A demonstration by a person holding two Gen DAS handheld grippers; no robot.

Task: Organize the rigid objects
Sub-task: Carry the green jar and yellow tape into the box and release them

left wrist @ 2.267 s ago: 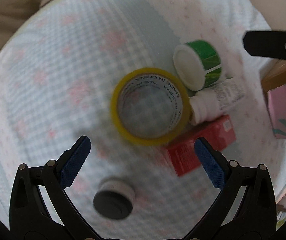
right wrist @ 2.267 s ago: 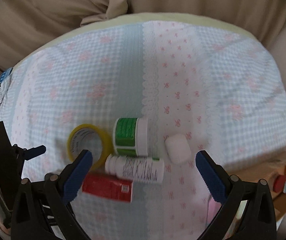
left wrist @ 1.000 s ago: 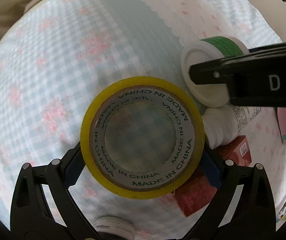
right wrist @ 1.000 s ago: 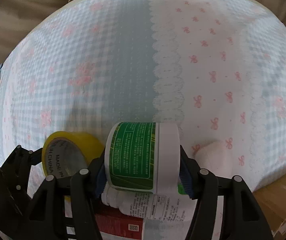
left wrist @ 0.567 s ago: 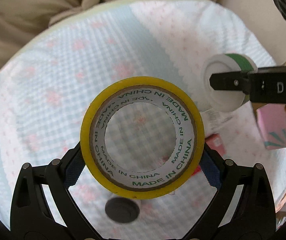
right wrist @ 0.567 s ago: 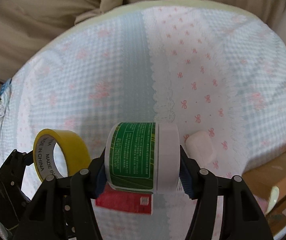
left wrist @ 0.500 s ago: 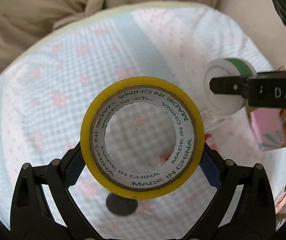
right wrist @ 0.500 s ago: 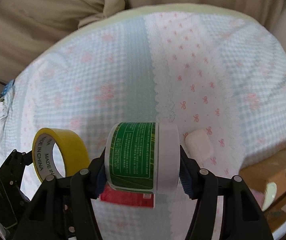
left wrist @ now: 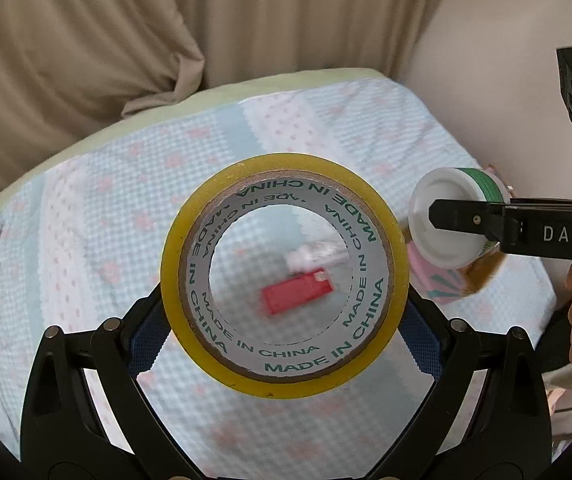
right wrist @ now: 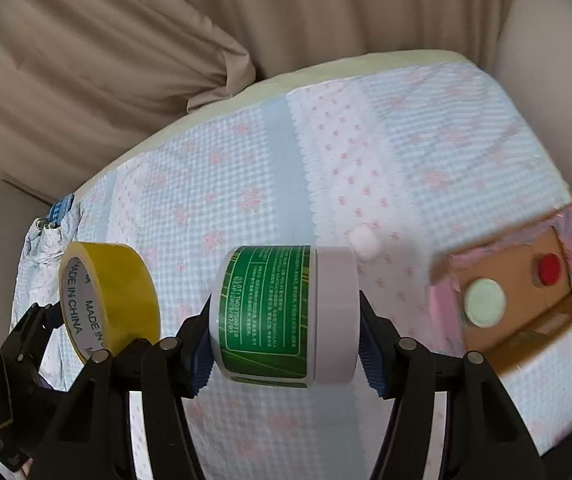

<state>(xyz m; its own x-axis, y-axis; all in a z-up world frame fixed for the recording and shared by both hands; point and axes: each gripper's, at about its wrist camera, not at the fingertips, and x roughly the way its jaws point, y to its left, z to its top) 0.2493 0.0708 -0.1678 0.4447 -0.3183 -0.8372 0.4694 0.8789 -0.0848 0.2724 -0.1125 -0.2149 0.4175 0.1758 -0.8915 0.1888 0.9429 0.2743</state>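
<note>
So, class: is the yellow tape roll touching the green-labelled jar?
Apart. The right wrist view shows checked cloth between the yellow tape roll in the left tongs and the green-labelled jar in the right tongs.

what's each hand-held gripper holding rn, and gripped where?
Left hand-held gripper: yellow tape roll, pads on opposite sides of its outer rim. Right hand-held gripper: green-labelled jar held sideways, one pad on the lid, one on the base.

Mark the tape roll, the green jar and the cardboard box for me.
yellow tape roll [left wrist: 286, 354]: left wrist view, lower cardboard core face.
green-label jar [right wrist: 265, 312]: right wrist view, label.
cardboard box [right wrist: 526, 344]: right wrist view, brown front wall.
</note>
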